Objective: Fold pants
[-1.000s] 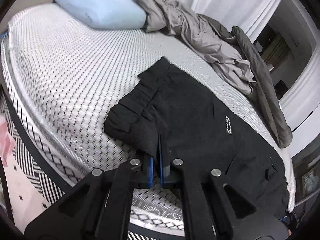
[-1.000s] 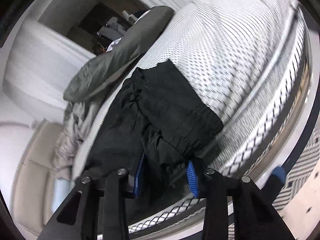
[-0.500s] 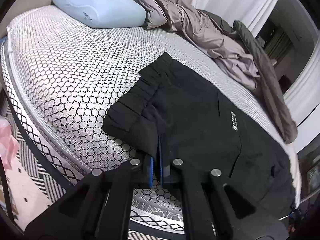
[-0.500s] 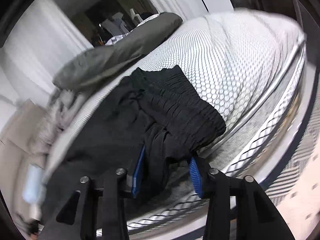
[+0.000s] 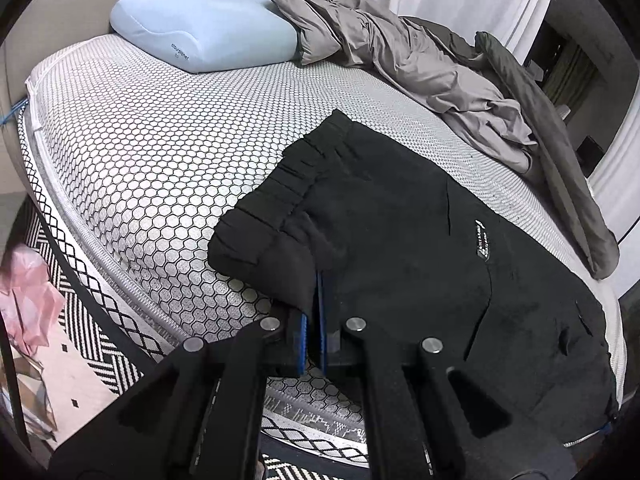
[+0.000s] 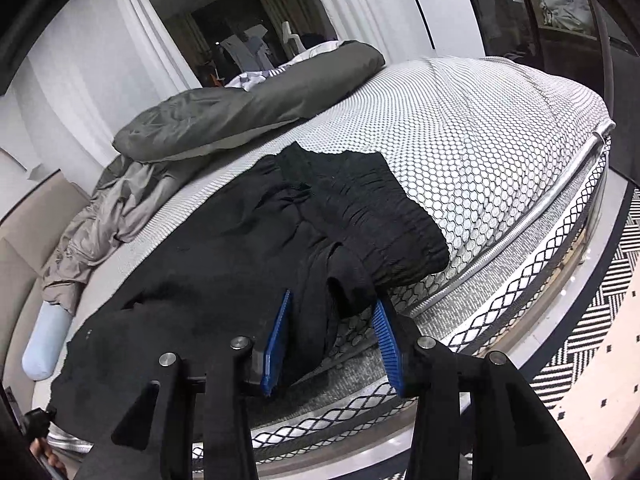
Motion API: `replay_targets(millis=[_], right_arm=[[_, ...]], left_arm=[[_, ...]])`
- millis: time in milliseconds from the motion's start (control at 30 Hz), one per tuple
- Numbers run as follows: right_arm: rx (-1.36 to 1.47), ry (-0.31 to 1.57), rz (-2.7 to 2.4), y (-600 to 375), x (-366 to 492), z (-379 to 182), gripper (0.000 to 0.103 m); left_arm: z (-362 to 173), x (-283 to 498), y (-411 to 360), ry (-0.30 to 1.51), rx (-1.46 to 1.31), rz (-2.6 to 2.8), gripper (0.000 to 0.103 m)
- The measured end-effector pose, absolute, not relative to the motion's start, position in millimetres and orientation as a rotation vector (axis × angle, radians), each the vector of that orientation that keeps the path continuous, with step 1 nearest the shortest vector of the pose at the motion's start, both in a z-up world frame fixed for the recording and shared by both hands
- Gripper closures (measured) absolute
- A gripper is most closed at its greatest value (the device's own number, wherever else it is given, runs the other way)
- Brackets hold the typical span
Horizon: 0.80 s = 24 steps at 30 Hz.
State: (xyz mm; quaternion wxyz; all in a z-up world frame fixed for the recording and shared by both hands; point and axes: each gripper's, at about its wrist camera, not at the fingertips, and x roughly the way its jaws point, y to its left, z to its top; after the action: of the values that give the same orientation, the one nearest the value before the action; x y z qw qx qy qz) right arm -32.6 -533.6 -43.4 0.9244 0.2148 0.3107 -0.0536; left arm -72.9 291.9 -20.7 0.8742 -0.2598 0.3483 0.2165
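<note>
From my left claw (image 5: pixel 311 322) the pants (image 5: pixel 420 248) lie spread on the bed (image 5: pixel 140 152), along its near edge, running off to my right. Their gathered end sits just ahead of the claw, hanging slightly over the mattress edge. The pillow (image 5: pixel 208 30) rests at the far end of the bed, and the rumpled blanket (image 5: pixel 420 64) lies beside it, stretching down the far side behind the pants. From my right claw (image 6: pixel 334 340) the pants (image 6: pixel 208 272) run left, the blanket (image 6: pixel 240 120) behind them, the rug (image 6: pixel 600 320) on the floor below right.
</note>
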Motion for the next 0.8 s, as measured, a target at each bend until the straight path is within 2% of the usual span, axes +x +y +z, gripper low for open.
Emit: replay_targets(millis=[200,333,433,467,500,600,667,800], right_arm=[[0.456,0.623,-0.091,-531.4,-33.6,-37.9,0.061],[0.463,0.619,-0.080,-530.6,-31.4,-36.5,0.057],[0.484,0.664,-0.083,-535.7,-20.1,-44.7,0.057],[0.509,0.689,-0.077,-539.5,-15.2,-50.3,0.067],[0.533,0.708,-0.069,-544.0,-11.7,-55.3,0.084],[0.586,0.672,-0.020,-555.8,-17.7,-53.0,0.091],[0.603,0.644,-0.004,-564.8,-28.3,-48.9,0.091],[0.664,0.732,-0.027,-572.7,-20.7,-69.0,0.091]], left_arm=[[-17.9,-73.3,293.2,0.731,-0.538,0.449,0.101],[-15.3,-72.3,292.5,0.741,-0.526,0.440,0.102],[-15.9,-70.4,292.1,0.747,-0.519,0.440,0.102],[-17.2,-69.9,293.3,0.750,-0.522,0.439,0.102],[-18.9,-69.4,295.0,0.757,-0.535,0.435,0.102],[-20.1,-76.4,299.1,0.757,-0.588,0.400,0.103],[-20.3,-84.8,298.7,0.763,-0.593,0.384,0.103],[-31.3,-92.9,302.5,0.790,-0.620,0.367,0.103]])
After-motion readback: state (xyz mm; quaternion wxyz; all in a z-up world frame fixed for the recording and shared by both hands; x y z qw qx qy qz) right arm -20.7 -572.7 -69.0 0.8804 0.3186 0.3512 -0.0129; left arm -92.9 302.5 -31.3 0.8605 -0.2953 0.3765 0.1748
